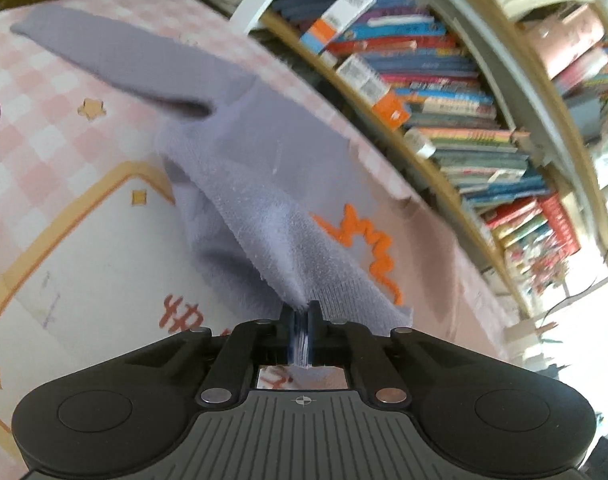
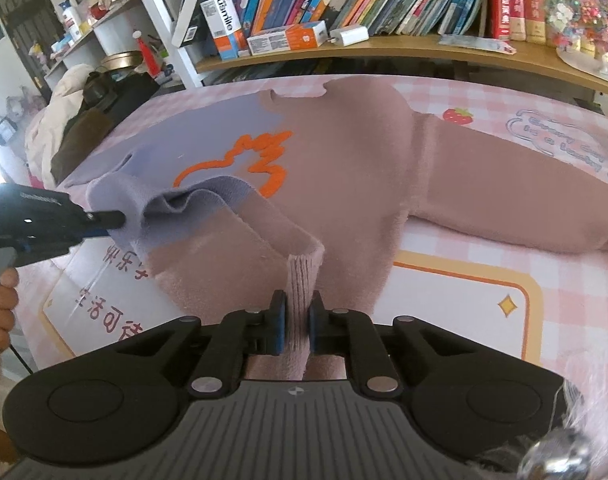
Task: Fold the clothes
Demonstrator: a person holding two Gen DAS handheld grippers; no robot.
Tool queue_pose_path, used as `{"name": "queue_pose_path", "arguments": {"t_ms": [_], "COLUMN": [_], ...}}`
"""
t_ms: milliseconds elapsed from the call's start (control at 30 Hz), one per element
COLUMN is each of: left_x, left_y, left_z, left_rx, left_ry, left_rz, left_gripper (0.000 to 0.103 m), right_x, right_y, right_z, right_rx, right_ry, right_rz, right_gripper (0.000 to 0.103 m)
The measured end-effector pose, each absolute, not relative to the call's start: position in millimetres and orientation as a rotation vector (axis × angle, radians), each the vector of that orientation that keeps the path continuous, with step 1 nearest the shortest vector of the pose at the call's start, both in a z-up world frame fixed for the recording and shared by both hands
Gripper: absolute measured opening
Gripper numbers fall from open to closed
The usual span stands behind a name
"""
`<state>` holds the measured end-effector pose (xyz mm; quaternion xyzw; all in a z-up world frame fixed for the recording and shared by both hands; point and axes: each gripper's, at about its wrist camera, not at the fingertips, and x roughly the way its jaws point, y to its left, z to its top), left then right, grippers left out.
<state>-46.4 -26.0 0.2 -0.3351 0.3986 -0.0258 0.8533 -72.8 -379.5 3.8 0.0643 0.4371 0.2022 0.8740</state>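
Pinching the near hem of the two-tone sweater point(image 2: 343, 168), spread flat on the pink checked table cover point(image 2: 483, 240), the left gripper point(image 1: 302, 316) and right gripper point(image 2: 297, 322) were clamped on fabric, so the hem-raising step seemingly called for carrying it toward the far collar together.

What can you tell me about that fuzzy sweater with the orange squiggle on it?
The two-tone fuzzy knit sweater is half lavender, half dusty pink, with an orange outline design on the chest. It lies spread on the pink checked table cover, sleeves out to the sides. Its ribbed bottom hem is lifted off the cover: the left gripper is shut on the lavender corner and the right gripper is shut on the pink corner, so the hem droops between them.
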Motion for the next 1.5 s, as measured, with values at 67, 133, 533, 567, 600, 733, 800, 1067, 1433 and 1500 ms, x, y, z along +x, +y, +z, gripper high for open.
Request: {"name": "queue_pose_path", "arguments": {"t_ms": [67, 133, 533, 567, 600, 733, 800, 1067, 1433, 1500], "left_x": [-49, -52, -77, -80, -83, -94, -100, -120, -131, -128], "left_y": [-19, -11, 42, 47, 51, 66, 74, 83, 109, 107], "left_z": [10, 20, 41, 40, 38, 32, 29, 20, 21, 20], "left_rx": [-0.712, -0.72, -0.737, -0.734, -0.732, -0.72, -0.704, -0.473, -0.411, -0.404], "left_ry": [0.807, 0.775, 0.719, 0.724, 0.729, 0.753, 0.769, 0.832, 0.809, 0.803], "left_rz": [-0.065, -0.077, -0.107, -0.107, -0.111, -0.13, -0.135, -0.092, -0.031, -0.056], "left_gripper": [0.004, 0.004, 0.004, 0.004, 0.004, 0.004, 0.004, 0.005, 0.049, 0.052], "right_x": [-75, -76, -114, -119, -125, -147, -160, -206, -224, -217], "right_y": [-379, -379, -372, -370, -368, -356, -349, -327, -331, -333], "right_z": [5, 7, 29, 30, 31, 31, 29, 13, 31, 29], "right_rx": [0.147, 0.174, 0.216, 0.219, 0.222, 0.222, 0.216, 0.178, 0.257, 0.282], "right_ry": [0.908, 0.901, 0.827, 0.826, 0.826, 0.836, 0.848, 0.951, 0.88, 0.885], "right_rz": [0.409, 0.389, 0.262, 0.251, 0.24, 0.209, 0.193, 0.068, -0.037, -0.046], "right_gripper": [0.01, 0.01, 0.008, 0.008, 0.008, 0.008, 0.008, 0.036, 0.055, 0.055]}}
